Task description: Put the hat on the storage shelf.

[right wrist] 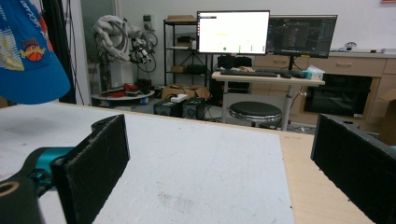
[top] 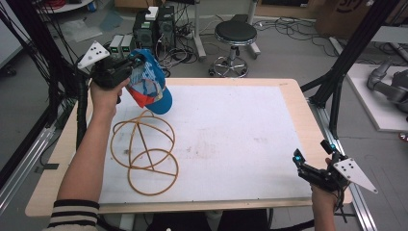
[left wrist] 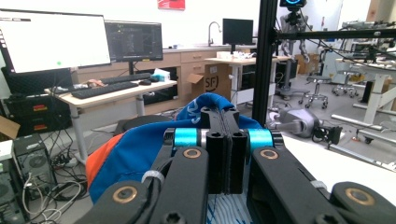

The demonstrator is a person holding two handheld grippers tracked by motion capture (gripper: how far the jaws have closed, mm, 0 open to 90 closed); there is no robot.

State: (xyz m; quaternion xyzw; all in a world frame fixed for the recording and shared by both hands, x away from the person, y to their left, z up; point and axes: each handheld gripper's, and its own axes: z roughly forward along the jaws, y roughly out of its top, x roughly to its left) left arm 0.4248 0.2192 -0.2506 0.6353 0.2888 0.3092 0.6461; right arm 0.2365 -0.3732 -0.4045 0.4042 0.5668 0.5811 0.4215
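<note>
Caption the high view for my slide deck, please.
Left gripper lifts a blue cap above the wooden hoop frame.

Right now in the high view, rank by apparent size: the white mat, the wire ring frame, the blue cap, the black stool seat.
1. White mat, by far the largest.
2. Wire ring frame.
3. Blue cap, held up off the table in the left tongs, so nearer the camera.
4. Black stool seat, farther off; its ranking against the cap is unsure.

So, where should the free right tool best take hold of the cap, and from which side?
Probably at the blue brim, coming from the right side. The cap hangs in the air from the left tool, which pinches its crown, so the flat brim points down and right, free and thin enough for the open right tool.
</note>
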